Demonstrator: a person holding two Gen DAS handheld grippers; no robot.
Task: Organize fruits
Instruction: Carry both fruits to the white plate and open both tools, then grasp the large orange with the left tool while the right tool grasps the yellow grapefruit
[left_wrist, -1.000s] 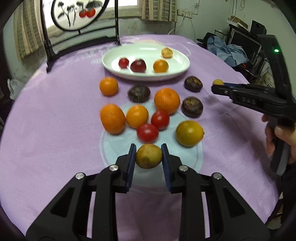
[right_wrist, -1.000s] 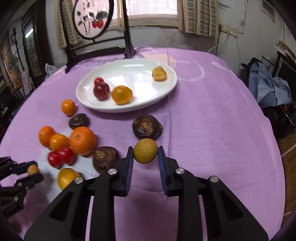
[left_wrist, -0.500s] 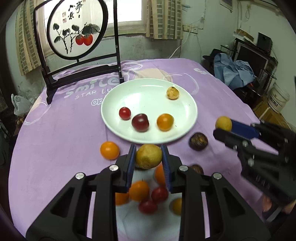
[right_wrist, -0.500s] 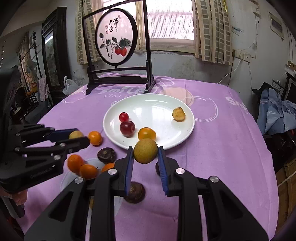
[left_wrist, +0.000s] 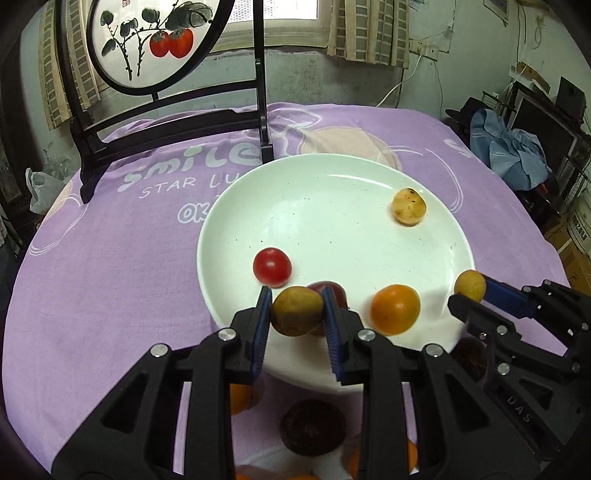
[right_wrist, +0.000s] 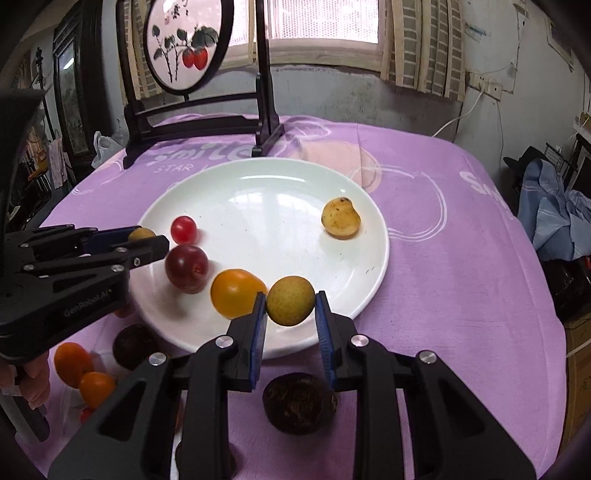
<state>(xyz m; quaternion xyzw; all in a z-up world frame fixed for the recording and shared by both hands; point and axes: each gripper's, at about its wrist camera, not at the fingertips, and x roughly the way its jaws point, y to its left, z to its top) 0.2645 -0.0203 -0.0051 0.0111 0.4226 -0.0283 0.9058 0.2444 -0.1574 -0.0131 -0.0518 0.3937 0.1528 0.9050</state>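
My left gripper (left_wrist: 297, 314) is shut on a yellow-green fruit (left_wrist: 297, 311) and holds it above the near rim of the white plate (left_wrist: 332, 192). My right gripper (right_wrist: 290, 306) is shut on a similar yellow-green fruit (right_wrist: 290, 300) above the plate's (right_wrist: 258, 177) near right rim. On the plate lie a red cherry tomato (left_wrist: 272, 267), a dark red plum (right_wrist: 186, 268), an orange tomato (left_wrist: 395, 309) and a spotted yellow fruit (left_wrist: 408, 206). The right gripper shows in the left wrist view (left_wrist: 466, 295), the left gripper in the right wrist view (right_wrist: 147, 238).
Dark brown fruits (right_wrist: 300, 402) (right_wrist: 132, 346) and small oranges (right_wrist: 72, 363) lie on the purple tablecloth (right_wrist: 461, 277) near the plate. A black stand with a round painted screen (left_wrist: 159, 37) stands behind the plate. Clutter and a blue cloth (left_wrist: 513, 155) are off the table at right.
Both grippers have moved forward with their fruits, from over the loose fruit on the cloth to above the plate's near rim. The plate now looks much closer.
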